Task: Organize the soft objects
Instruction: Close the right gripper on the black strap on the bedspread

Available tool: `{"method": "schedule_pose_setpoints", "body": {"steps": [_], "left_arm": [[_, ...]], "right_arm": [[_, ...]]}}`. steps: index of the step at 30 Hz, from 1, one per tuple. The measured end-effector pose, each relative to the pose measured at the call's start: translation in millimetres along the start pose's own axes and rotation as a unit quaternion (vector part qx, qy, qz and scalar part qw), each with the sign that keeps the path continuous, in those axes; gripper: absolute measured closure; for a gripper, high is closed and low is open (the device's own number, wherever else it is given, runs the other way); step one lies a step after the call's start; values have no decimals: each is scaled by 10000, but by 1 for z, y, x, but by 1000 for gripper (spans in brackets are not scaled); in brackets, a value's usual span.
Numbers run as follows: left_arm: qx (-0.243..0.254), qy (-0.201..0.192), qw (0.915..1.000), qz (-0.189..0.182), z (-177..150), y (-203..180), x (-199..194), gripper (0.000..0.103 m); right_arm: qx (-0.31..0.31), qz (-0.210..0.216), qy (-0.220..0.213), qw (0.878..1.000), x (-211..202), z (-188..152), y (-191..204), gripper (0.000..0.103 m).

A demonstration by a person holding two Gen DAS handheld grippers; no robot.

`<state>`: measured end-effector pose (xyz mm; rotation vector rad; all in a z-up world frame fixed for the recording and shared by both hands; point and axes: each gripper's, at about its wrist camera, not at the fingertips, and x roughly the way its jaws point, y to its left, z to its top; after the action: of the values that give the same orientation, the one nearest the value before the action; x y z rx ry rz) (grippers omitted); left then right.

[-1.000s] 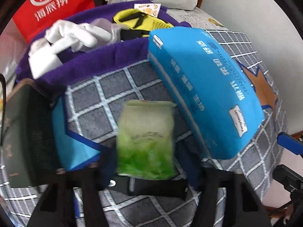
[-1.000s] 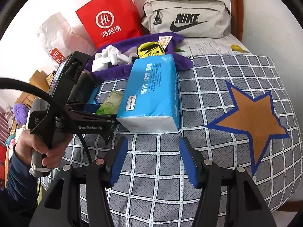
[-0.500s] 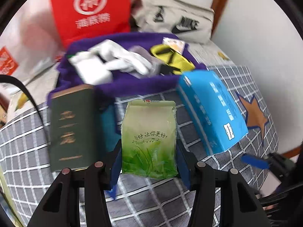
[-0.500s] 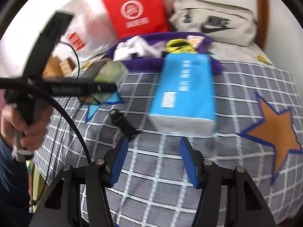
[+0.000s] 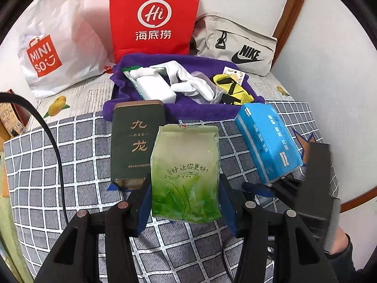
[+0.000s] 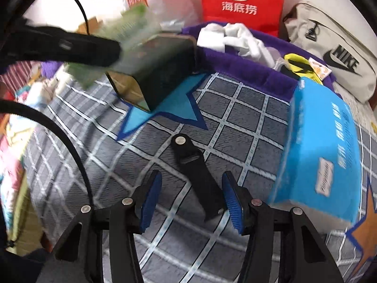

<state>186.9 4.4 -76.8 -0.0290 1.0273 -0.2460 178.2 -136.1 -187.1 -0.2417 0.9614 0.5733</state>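
Holding: left gripper (image 5: pixel 185 202), jaws clamped on the two sides of the green tissue pack (image 5: pixel 185 174), which is lifted clear of the bed.
Closing: right gripper (image 6: pixel 192 198), jaws drawing together but apart with nothing pressed; a loose black strap-like piece (image 6: pixel 195 172) lies on the quilt between them, not touched as far as I can tell.
Just beyond the left jaws: dark green box (image 5: pixel 135 139) lying on the checked quilt (image 5: pixel 70 146), near the pack's left edge.
To the right: blue tissue pack (image 5: pixel 268 141) lying slantwise on the quilt, its near end close to the right gripper's body.
Further back: purple cloth (image 5: pixel 202 112) spread at the head of the bed, carrying white gloves (image 5: pixel 186 82), a white block and a yellow-black item (image 5: pixel 232 89).
Against the wall: red paper bag (image 5: pixel 153 16), white shopping bag (image 5: pixel 54 49) and grey waist bag (image 5: pixel 240 49).
Step in hand: carrying the green pack, apparently toward the soft things on the purple cloth.
Next move calls for: keeping the squeeze light so the pack does not crumple, clearing the dark green box, and lowering onto a free patch of cloth before releasing.
Right side, likely: the blue pack is the nearest soft thing left to grasp.
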Motion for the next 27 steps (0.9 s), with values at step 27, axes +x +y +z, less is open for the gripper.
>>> {"method": "schedule_pose_setpoints", "body": {"steps": [27], "left_arm": [[-321, -136, 9987, -382, -28, 24, -14, 53]], "right_arm": [[596, -423, 101, 9973, -8, -15, 31, 81]]}}
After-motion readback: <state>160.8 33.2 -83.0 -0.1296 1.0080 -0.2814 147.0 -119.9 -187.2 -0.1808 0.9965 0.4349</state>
